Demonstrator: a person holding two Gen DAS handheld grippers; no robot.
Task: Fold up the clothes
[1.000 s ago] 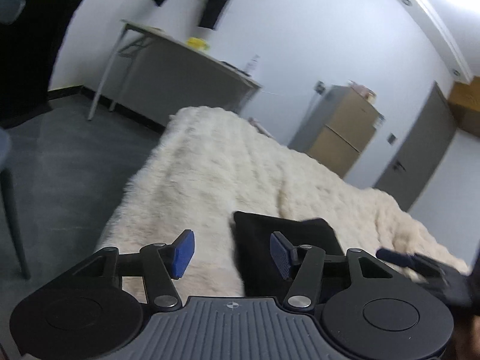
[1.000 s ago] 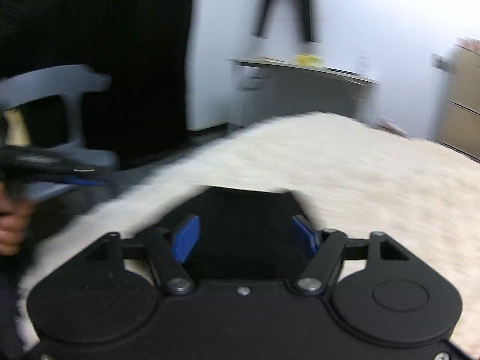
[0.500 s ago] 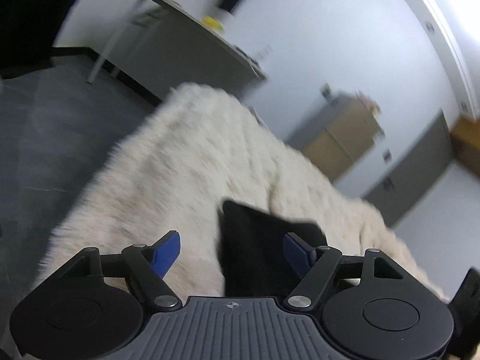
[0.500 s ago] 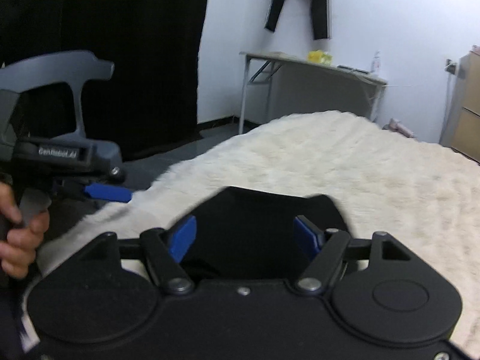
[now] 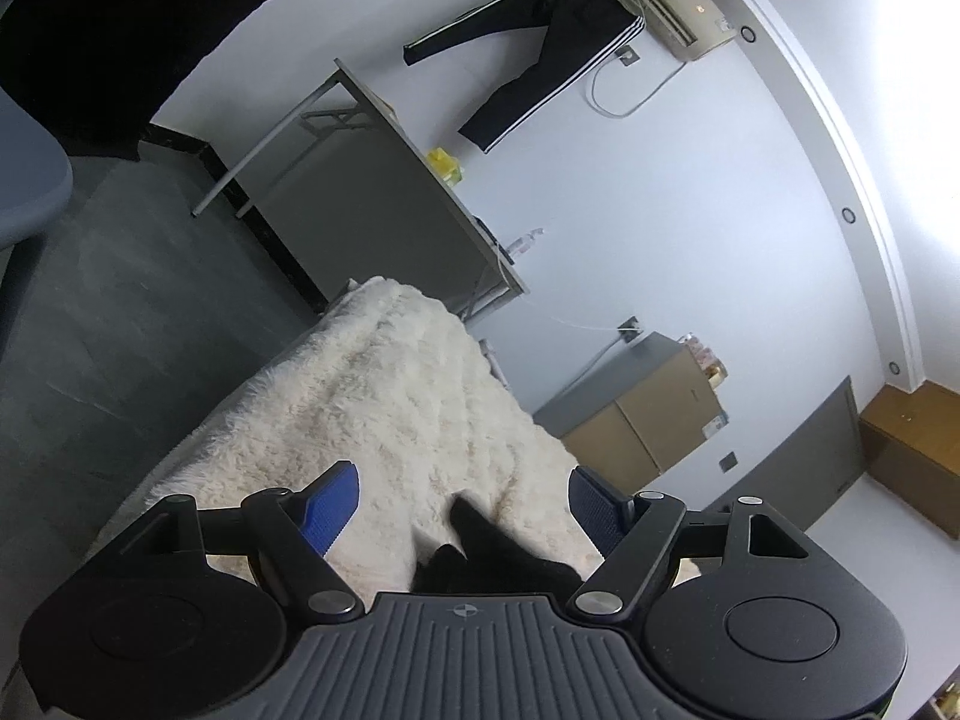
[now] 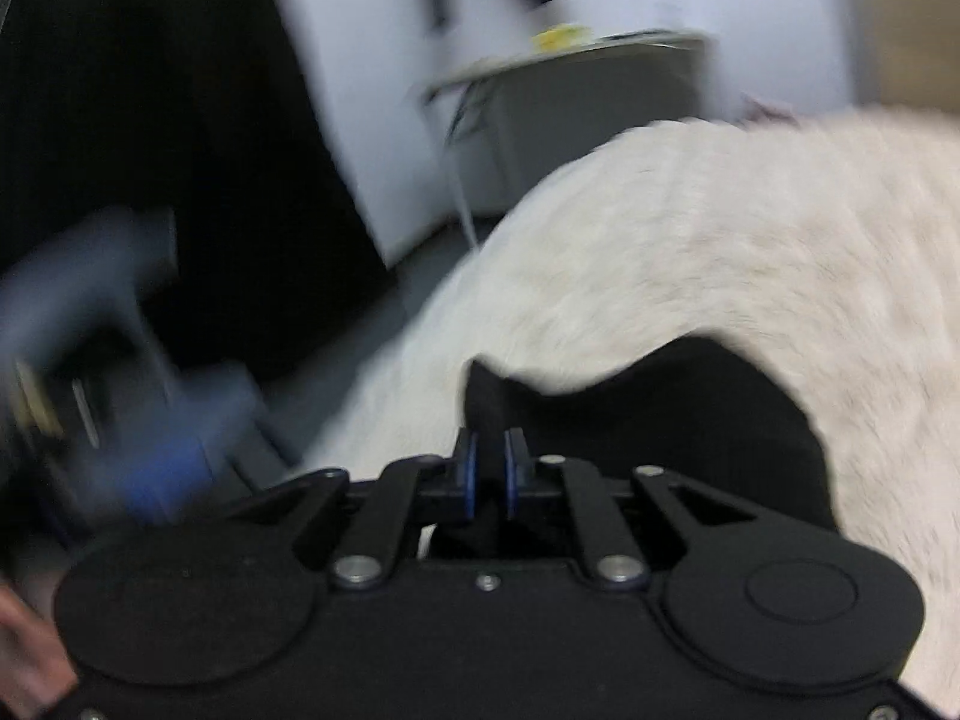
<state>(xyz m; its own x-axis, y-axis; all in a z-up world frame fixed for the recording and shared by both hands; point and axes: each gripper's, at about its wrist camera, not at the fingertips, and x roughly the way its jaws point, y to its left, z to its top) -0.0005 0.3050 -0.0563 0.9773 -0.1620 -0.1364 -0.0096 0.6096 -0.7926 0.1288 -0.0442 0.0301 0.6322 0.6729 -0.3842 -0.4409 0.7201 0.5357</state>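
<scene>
A black garment (image 6: 690, 420) lies on the cream fluffy blanket (image 6: 720, 252). In the blurred right wrist view my right gripper (image 6: 487, 450) has its jaws closing on a raised corner of the garment, and the blue pads (image 6: 468, 474) pinch the cloth. In the left wrist view my left gripper (image 5: 462, 507) is open with its blue pads (image 5: 333, 507) wide apart. A pointed corner of the black garment (image 5: 480, 552) lies between them, touching neither pad. The left gripper (image 6: 150, 450) also appears as a blue-grey blur at the left of the right wrist view.
The blanket (image 5: 390, 396) covers a bed that runs away from me. Behind it stand a grey desk (image 5: 372, 180) and a brown cabinet (image 5: 648, 420). Black trousers (image 5: 552, 36) hang on the white wall. A grey chair (image 5: 24, 180) stands at the left.
My right jaws went from wide apart to pinched on the garment's corner, and the view rolled and blurred. The left gripper rolled and opened wider, and less of the garment shows between its pads.
</scene>
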